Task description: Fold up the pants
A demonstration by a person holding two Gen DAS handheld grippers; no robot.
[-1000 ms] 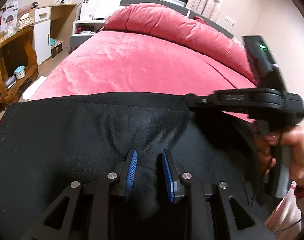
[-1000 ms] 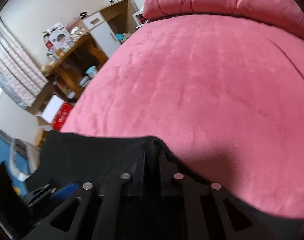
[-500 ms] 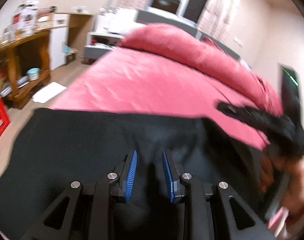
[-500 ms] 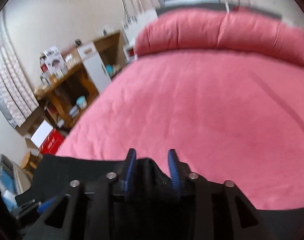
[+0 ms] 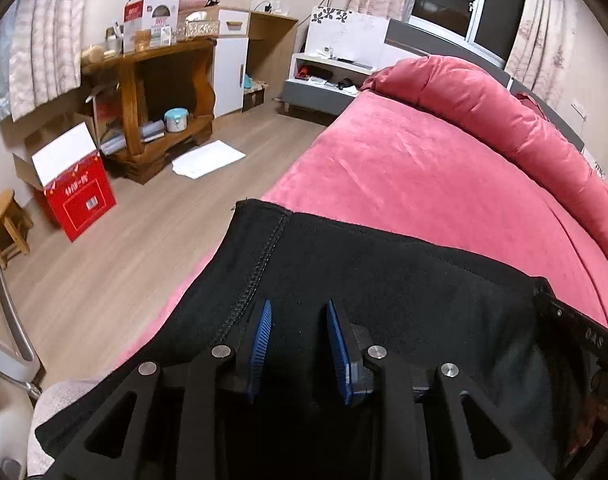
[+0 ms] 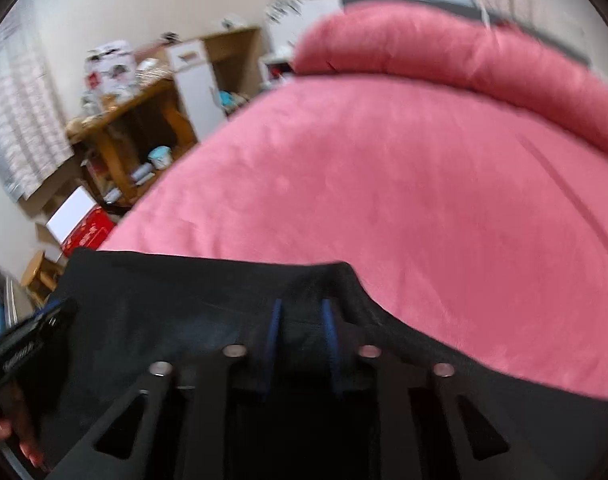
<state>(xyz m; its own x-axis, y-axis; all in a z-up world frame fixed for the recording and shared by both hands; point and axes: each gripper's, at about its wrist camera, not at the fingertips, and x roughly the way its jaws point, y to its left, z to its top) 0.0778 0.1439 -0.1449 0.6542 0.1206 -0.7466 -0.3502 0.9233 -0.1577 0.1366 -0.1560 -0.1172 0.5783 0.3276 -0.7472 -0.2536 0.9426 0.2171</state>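
Note:
Black pants (image 5: 384,280) lie across the near edge of a pink bed (image 5: 404,168). My left gripper (image 5: 297,320) has its blue pads closed on a fold of the black cloth beside a stitched seam (image 5: 259,268). In the blurred right wrist view, my right gripper (image 6: 301,320) is shut on a raised fold of the pants (image 6: 183,304). The other gripper shows at the right edge of the left wrist view (image 5: 584,336) and at the left edge of the right wrist view (image 6: 23,348).
A rolled pink quilt (image 5: 504,120) lies along the head of the bed. On the wood floor to the left stand a wooden shelf (image 5: 159,108), a red box (image 5: 79,196), a stool (image 5: 3,224) and white paper (image 5: 207,158). A nightstand (image 5: 324,84) stands by the headboard.
Both grippers have risen and swung left with the pants held. The left view now shows the floor and the pants' seam edge; the right gripper's pads have come into view.

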